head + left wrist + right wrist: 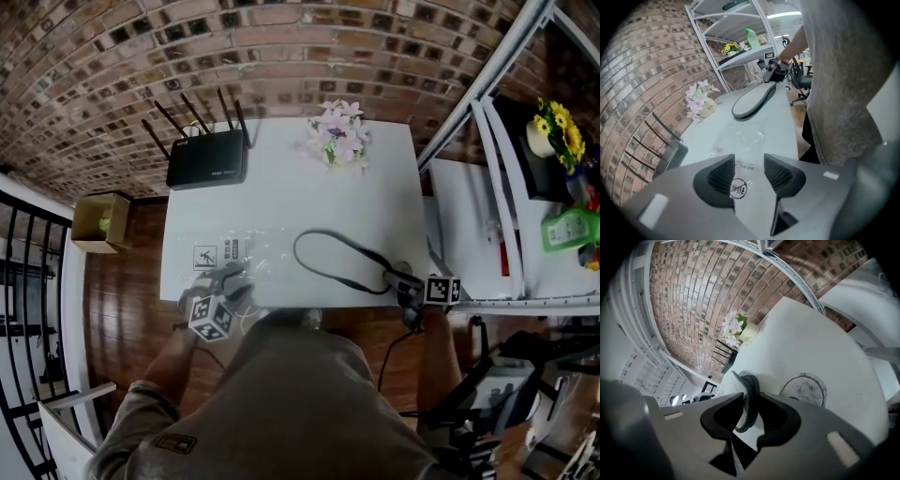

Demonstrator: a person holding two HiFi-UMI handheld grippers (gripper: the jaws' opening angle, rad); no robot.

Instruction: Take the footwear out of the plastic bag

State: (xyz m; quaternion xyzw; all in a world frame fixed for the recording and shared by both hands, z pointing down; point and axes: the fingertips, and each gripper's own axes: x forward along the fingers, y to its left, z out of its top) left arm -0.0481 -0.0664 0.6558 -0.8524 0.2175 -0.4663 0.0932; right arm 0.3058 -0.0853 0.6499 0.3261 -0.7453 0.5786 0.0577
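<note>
At a white desk [309, 187] set against a brick wall, a person works two hand-held tools to free footwear from a plastic bag. The right tool [401, 281] is pinched on one end of a flat, dark-rimmed slipper [339, 262], which lies toward the desk's near right edge, fully out of the bag [239, 251] and apart from it. The right gripper view shows the slipper's [751, 387] rim clamped between the pads of that tool [751, 404].

On the near left, the left tool [232, 279] hangs just above the bag with its jaws spread. In the left gripper view, the clear bag [745, 136] lies flat on the desk below the open tool [749, 161], its printed warning mark showing between the pads, which press on nothing. The bag looks limp and empty, though its far folds are hard to read.

A router [208, 159] and a pot of flowers [337, 136] stand at the back of the desk, well clear of the work.

By the look of it, the pull-out step is done or nearly done: the slipper is free and the bag released. The next move likely calls for lowering the slipper flat on open desk, clear of the edge, then easing the right tool's pinch.
</note>
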